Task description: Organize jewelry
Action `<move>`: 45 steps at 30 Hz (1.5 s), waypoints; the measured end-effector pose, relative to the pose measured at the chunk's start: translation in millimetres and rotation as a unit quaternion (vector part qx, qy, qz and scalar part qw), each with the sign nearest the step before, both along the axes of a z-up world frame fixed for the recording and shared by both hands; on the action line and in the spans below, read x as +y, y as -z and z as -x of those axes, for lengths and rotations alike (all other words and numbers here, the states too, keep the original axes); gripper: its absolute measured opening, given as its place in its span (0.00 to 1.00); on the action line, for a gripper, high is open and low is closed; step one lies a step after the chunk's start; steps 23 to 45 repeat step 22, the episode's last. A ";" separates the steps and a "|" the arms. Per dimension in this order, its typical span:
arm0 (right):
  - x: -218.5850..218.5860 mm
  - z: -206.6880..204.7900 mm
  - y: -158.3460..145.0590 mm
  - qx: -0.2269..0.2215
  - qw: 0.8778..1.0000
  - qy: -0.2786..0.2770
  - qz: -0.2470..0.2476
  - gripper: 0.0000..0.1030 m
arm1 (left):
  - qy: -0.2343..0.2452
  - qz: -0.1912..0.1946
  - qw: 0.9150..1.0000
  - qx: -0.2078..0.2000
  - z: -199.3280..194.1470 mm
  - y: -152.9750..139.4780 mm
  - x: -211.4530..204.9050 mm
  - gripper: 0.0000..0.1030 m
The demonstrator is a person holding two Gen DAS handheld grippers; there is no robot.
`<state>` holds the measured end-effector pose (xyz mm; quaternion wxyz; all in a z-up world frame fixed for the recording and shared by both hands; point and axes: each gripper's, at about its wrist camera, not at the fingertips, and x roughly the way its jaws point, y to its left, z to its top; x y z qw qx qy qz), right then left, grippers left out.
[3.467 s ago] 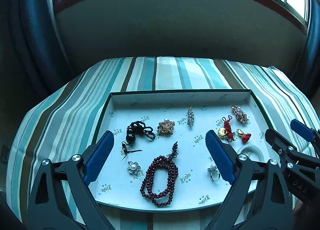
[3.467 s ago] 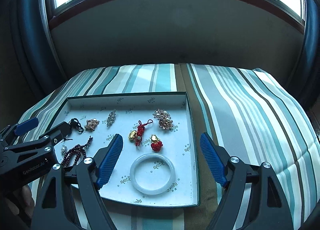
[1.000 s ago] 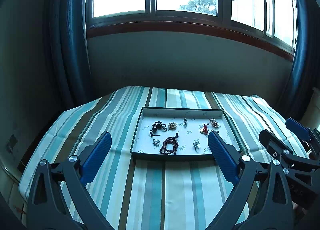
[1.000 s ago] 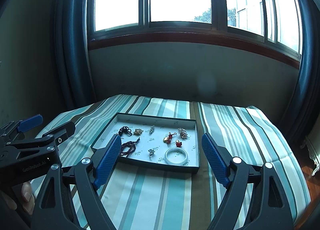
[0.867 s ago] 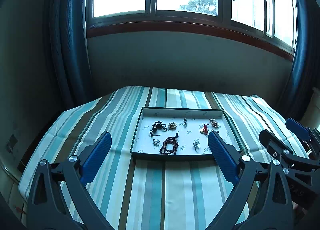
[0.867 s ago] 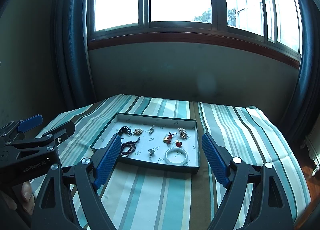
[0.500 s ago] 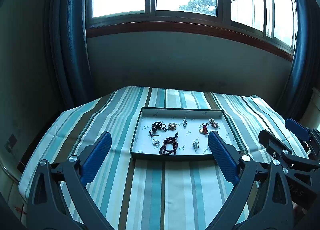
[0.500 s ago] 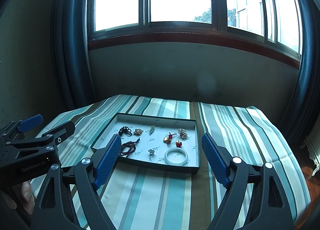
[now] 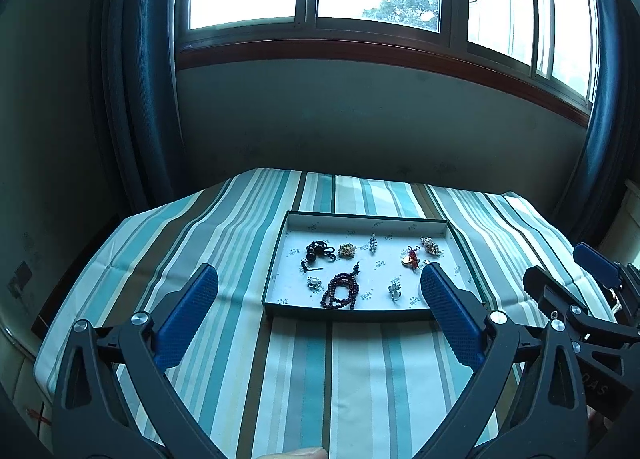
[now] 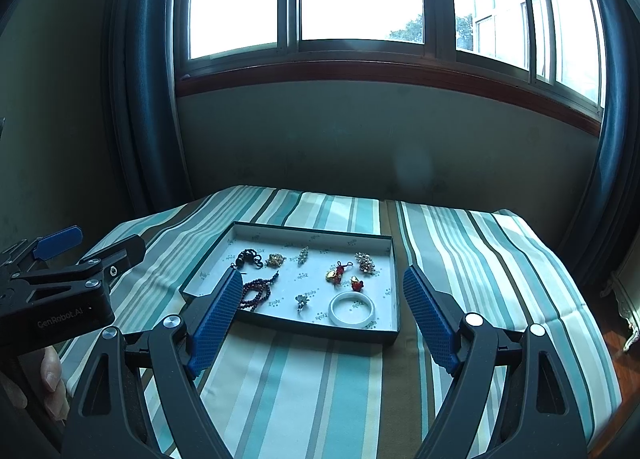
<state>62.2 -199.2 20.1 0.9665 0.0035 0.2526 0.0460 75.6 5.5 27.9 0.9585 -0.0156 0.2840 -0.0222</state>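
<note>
Both grippers have been drawn back from the jewelry tray (image 10: 394,259) since the close-up seconds earlier. Left gripper (image 9: 318,295) and right gripper (image 10: 322,299) are held apart, empty. The tray is seen at 12 o'clock; organizing appears complete.

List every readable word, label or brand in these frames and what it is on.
"GenRobot.AI": side of the left tongs' body, seen from the right wrist.
"DAS": partial letters on the right tongs' body, rest cut off.
Repeated logo print on the tray liner: too small to read.
</note>
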 end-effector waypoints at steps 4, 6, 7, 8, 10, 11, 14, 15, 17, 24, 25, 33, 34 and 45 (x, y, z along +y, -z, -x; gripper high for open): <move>-2.1 -2.9 3.9 0.007 1.000 0.000 -0.001 0.79 | -0.006 0.000 1.000 -0.002 -1.7 1.5 1.9 0.98; -3.0 -4.7 6.2 0.010 1.000 0.001 -0.001 0.79 | -0.013 -0.008 1.000 -0.005 -1.9 2.5 2.4 0.98; -3.6 -5.4 7.3 0.012 1.000 0.000 -0.002 0.79 | -0.016 -0.013 1.000 -0.006 -2.1 3.1 2.1 0.98; -4.0 -6.3 8.2 0.014 1.000 0.000 -0.002 0.79 | -0.017 -0.016 1.000 -0.008 -2.8 3.9 2.3 0.98; -4.8 -7.4 9.6 0.016 1.000 0.000 -0.002 0.79 | -0.018 -0.021 1.000 -0.004 -5.2 6.4 2.6 0.98; -5.4 -8.1 9.8 0.017 1.000 0.000 -0.002 0.79 | -0.015 -0.022 1.000 -0.002 -6.8 7.9 2.6 0.98; -7.2 -10.6 11.8 0.019 1.000 0.002 -0.001 0.79 | -0.014 -0.023 1.000 0.001 -11.0 12.0 4.1 0.98; -8.5 -11.8 12.6 0.020 1.000 0.003 -0.001 0.79 | -0.018 -0.026 1.000 0.001 -12.7 13.4 4.9 0.98; -11.9 -16.8 15.3 0.024 1.000 0.007 -0.002 0.79 | -0.020 -0.025 0.999 0.006 -17.8 17.4 7.8 0.98; -31.9 -38.1 29.8 0.048 0.999 0.021 -0.006 0.83 | -0.026 -0.024 0.998 0.048 -44.8 41.1 21.3 0.98; -31.9 -38.1 29.8 0.048 0.999 0.021 -0.006 0.83 | -0.026 -0.024 0.998 0.048 -44.8 41.1 21.3 0.98; -31.9 -38.1 29.8 0.048 0.999 0.021 -0.006 0.83 | -0.026 -0.024 0.998 0.048 -44.8 41.1 21.3 0.98; -31.9 -38.1 29.8 0.048 0.999 0.021 -0.006 0.83 | -0.026 -0.024 0.998 0.048 -44.8 41.1 21.3 0.98; -31.9 -38.1 29.8 0.048 0.999 0.021 -0.006 0.83 | -0.026 -0.024 0.998 0.048 -44.8 41.1 21.3 0.98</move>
